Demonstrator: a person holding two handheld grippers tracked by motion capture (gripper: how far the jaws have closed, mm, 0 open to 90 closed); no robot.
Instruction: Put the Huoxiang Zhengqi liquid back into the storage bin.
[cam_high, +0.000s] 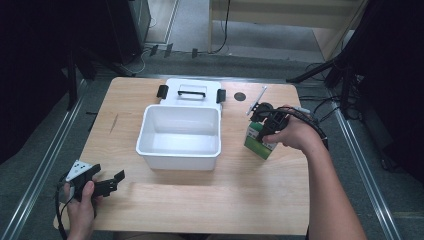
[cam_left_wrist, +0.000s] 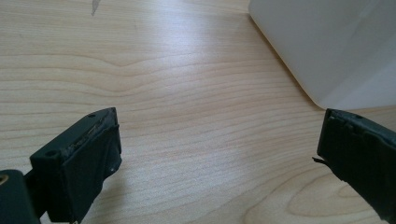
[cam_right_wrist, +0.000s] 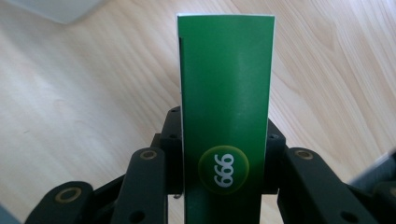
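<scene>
A person's right gripper (cam_high: 267, 125) clamps its jaws on a green cardboard carton (cam_right_wrist: 225, 112) with a yellow "999" badge, right of an open white plastic storage box (cam_high: 179, 131) on the light wooden surface (cam_high: 210, 195). The box's white lid (cam_high: 191, 92) lies just behind it. Near the front left corner, the left gripper (cam_high: 111, 183) rests with jaws wide apart, holding nothing.

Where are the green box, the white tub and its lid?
green box (cam_right_wrist: 225, 93): right gripper view, its green face.
white tub (cam_high: 178, 161): high view, near wall.
lid (cam_high: 191, 92): high view, handle.
</scene>
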